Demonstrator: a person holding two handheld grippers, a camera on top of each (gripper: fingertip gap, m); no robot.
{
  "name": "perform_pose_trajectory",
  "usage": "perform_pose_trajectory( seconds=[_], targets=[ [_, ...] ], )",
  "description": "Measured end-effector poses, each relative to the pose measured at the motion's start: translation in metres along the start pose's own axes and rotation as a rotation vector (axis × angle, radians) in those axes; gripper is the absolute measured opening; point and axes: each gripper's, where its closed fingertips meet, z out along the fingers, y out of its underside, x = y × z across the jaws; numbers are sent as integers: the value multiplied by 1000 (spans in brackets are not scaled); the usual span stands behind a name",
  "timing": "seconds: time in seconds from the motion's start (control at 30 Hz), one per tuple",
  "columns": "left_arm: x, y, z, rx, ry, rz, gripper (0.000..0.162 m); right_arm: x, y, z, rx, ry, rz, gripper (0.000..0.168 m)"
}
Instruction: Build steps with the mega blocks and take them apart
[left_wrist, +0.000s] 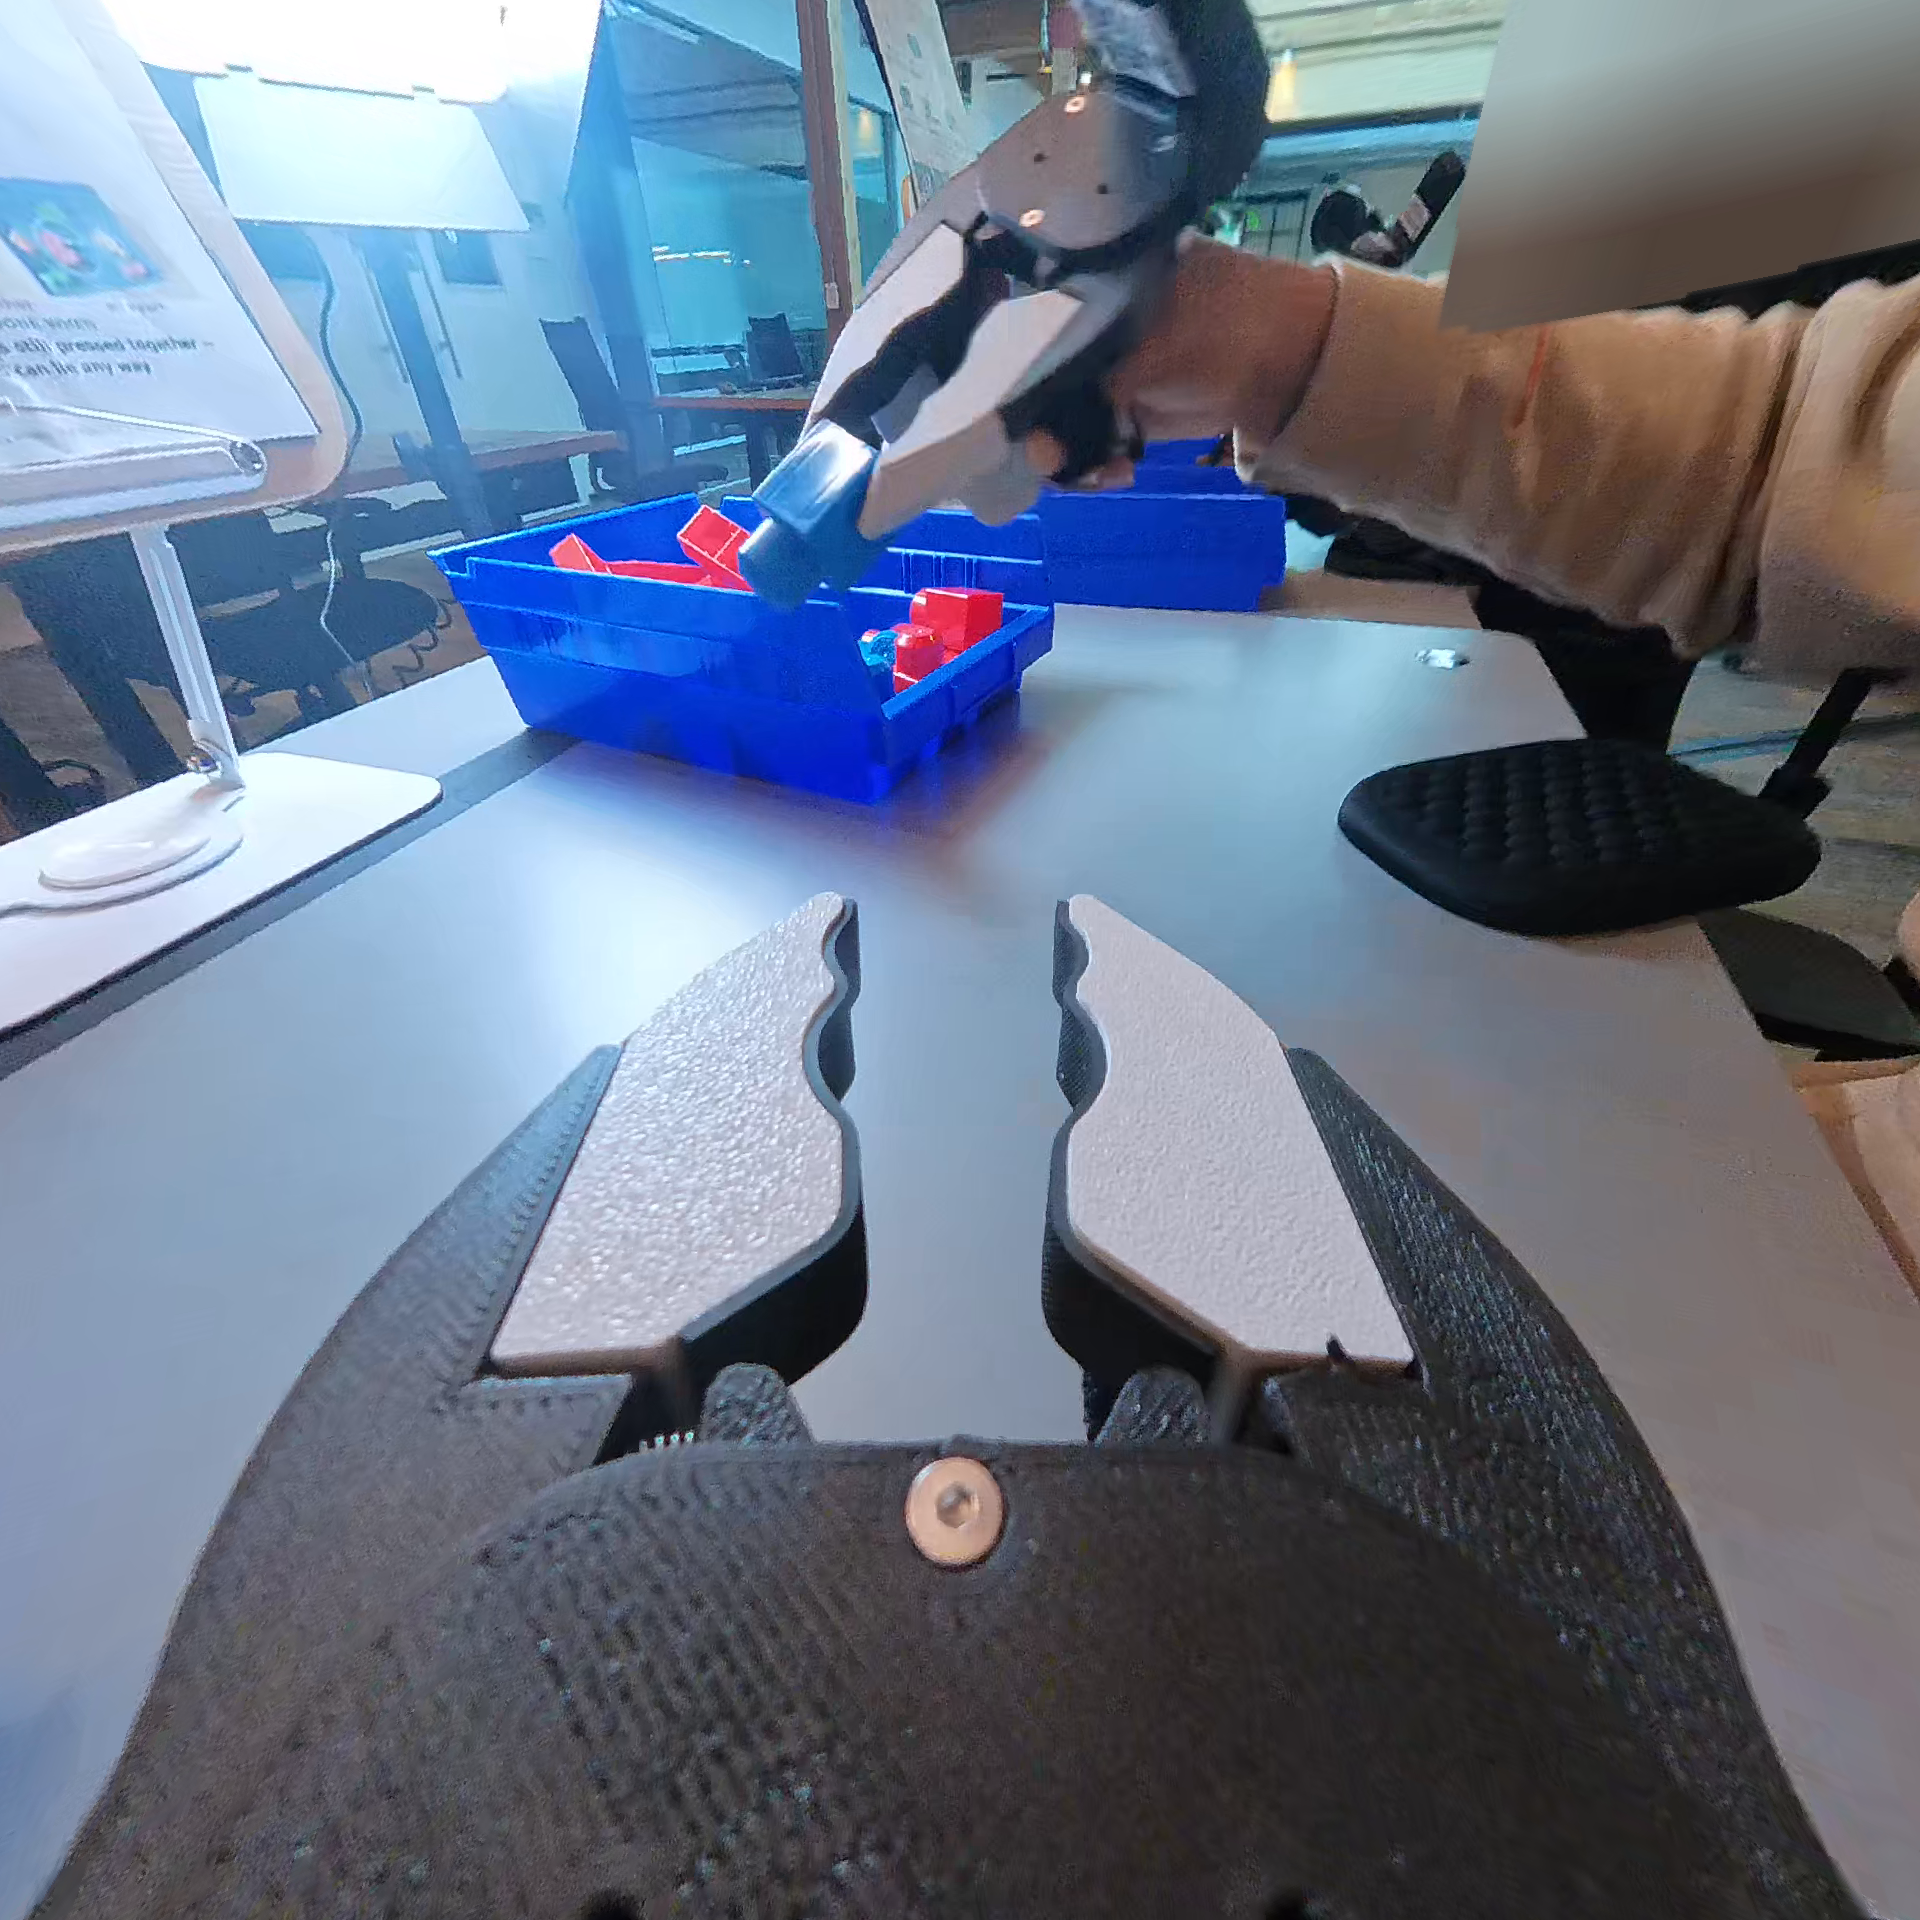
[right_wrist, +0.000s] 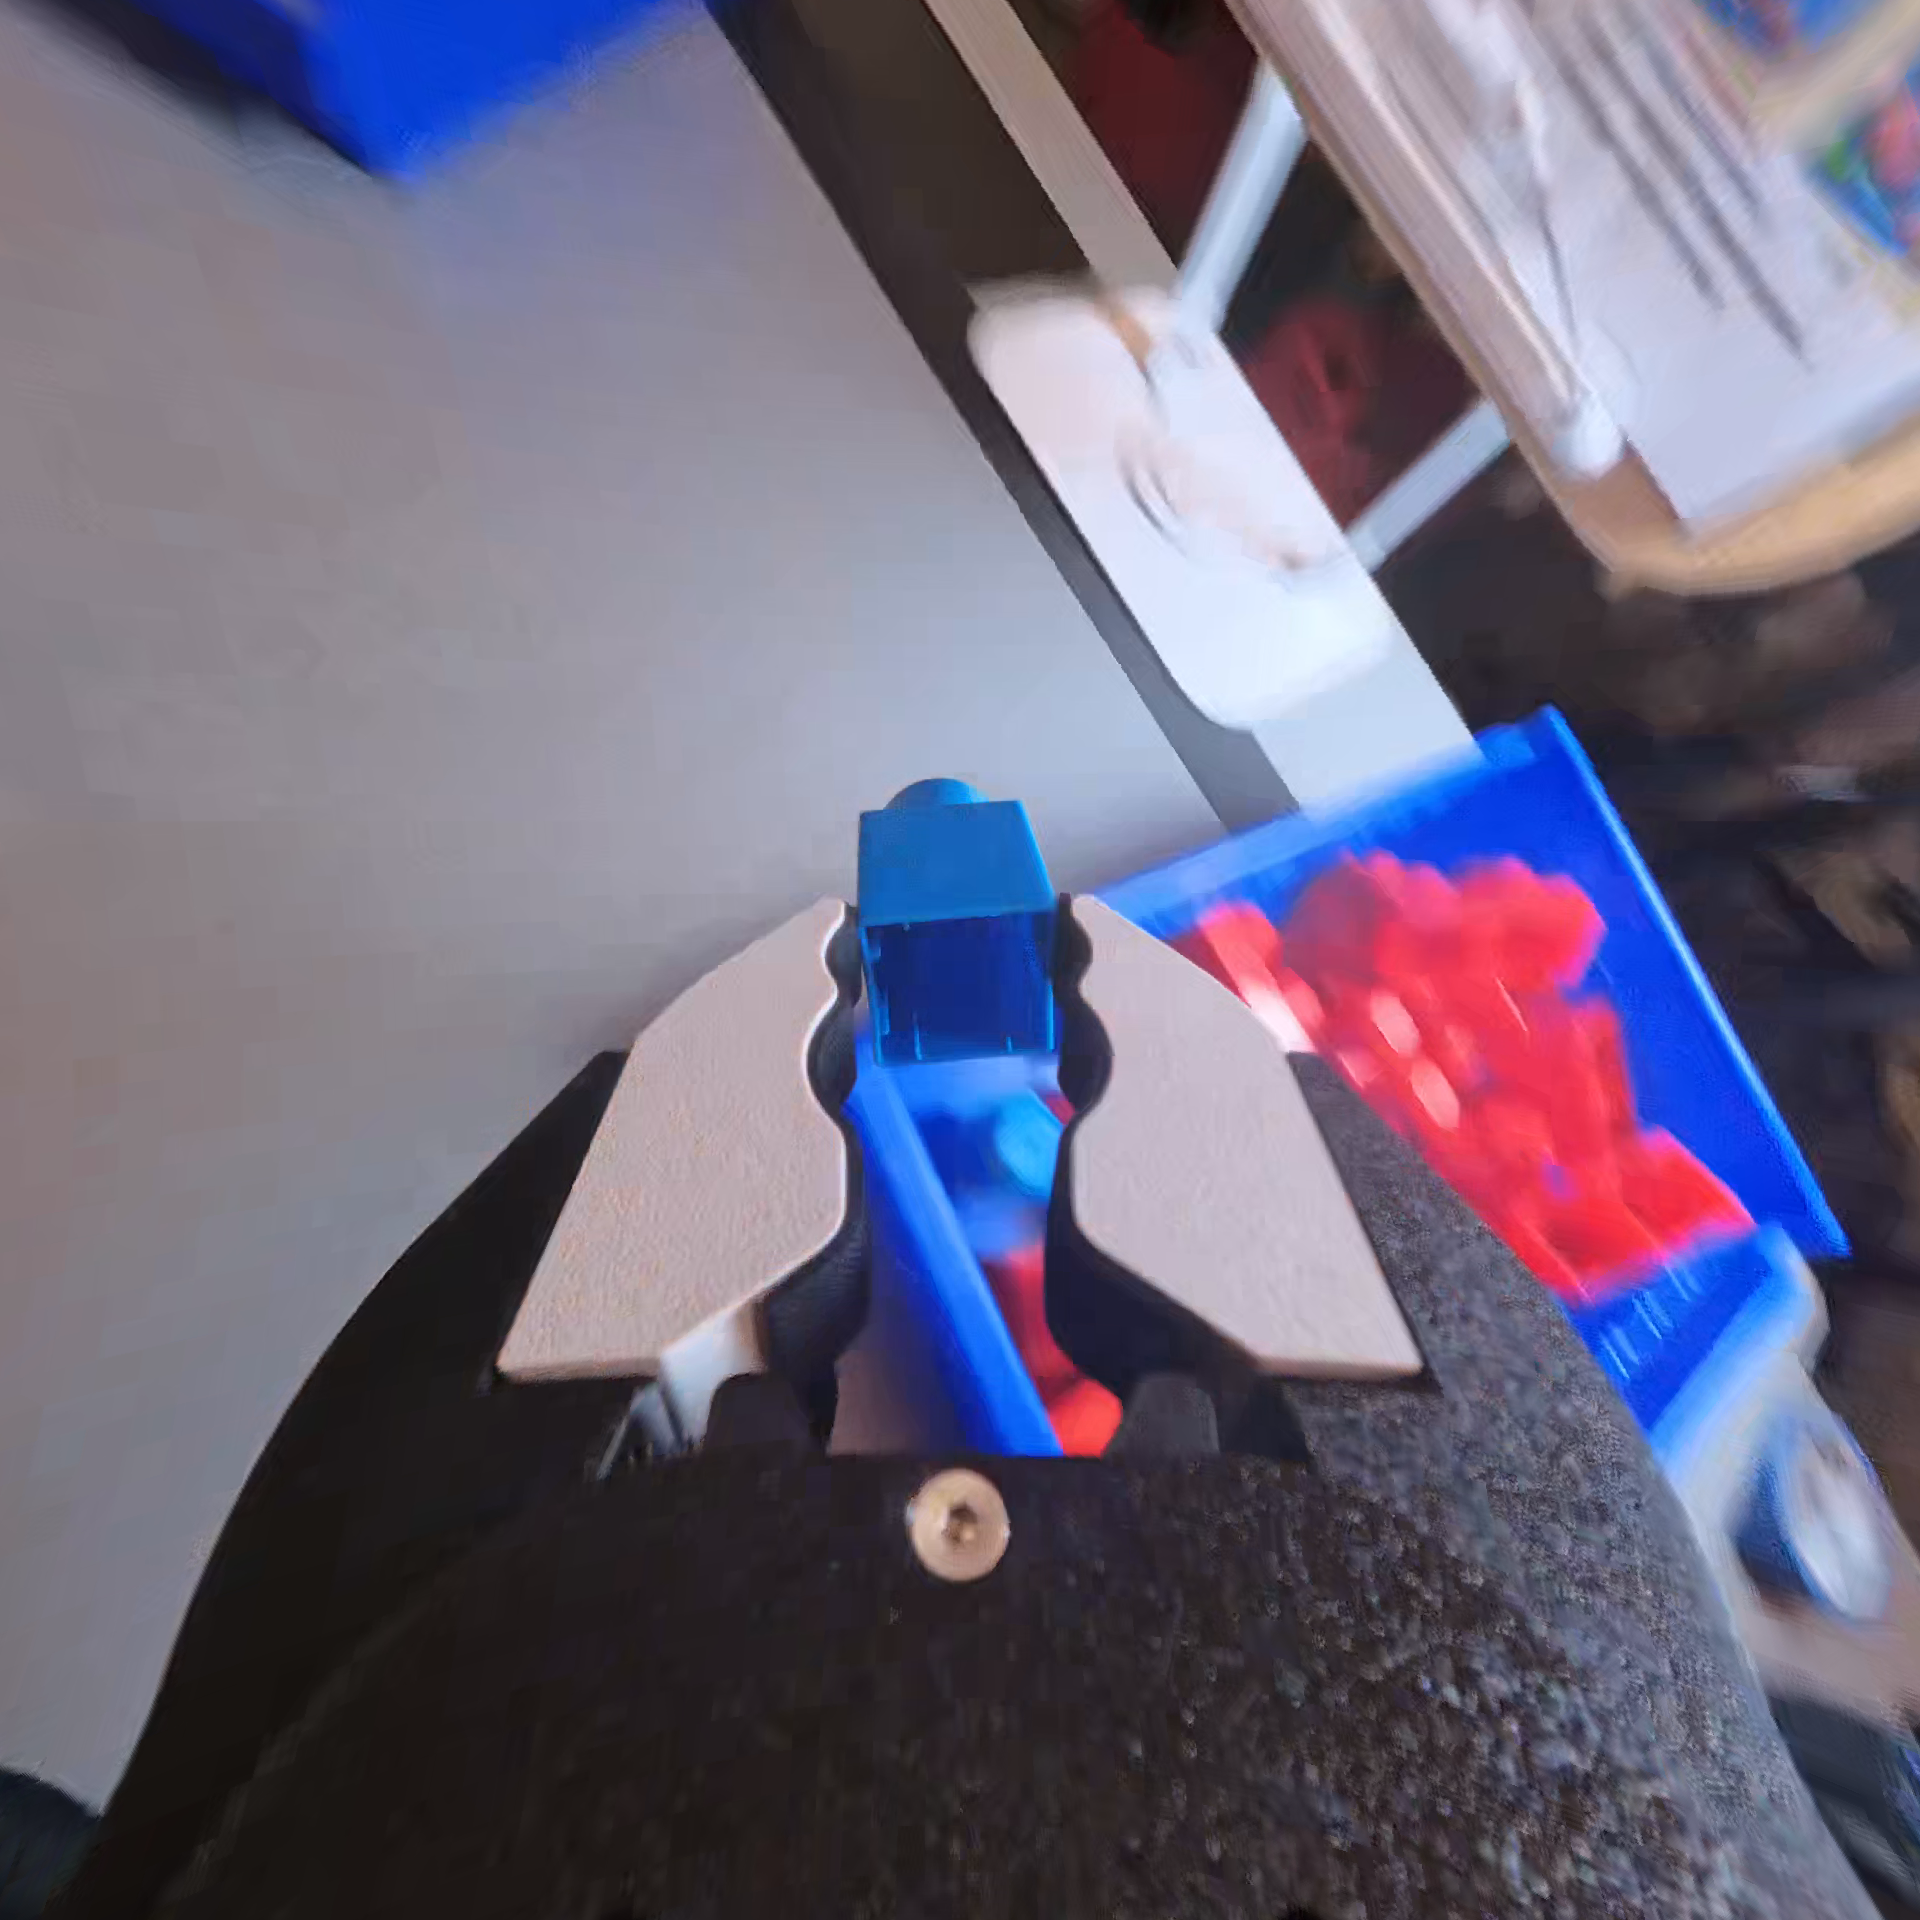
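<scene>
While the left gripper (left_wrist: 956, 925) rests low with jaws parted, the right gripper (right_wrist: 956, 925) angles down over the bin (left_wrist: 665, 665), clamping a blue block (right_wrist: 956, 925).

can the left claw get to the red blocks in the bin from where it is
Probably yes. The left claw is open and empty, with bare table between it and the blue bin. The right claw, holding a blue block, hangs over the bin and could crowd it.

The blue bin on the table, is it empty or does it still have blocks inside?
Not empty. The blue bin holds several red blocks, while the right gripper grips a blue block above it.
</scene>
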Motion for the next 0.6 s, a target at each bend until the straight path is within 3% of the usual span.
perform_pose_trajectory(
  seconds=[0.1,0.23,0.47,0.6],
  targets=[
    [5,6,4,-40,1,60,35,69,72,-10,-180,195,103,36],
    [10,18,10,-85,19,83,34,92,113,-5,-213,223,260,35],
    [6,24,10,-109,0,91,33,75,87,33,-126,104,319,36],
    [3,26,10,-116,-5,92,33,40,88,45,-226,-56,275,48]
  ],
)
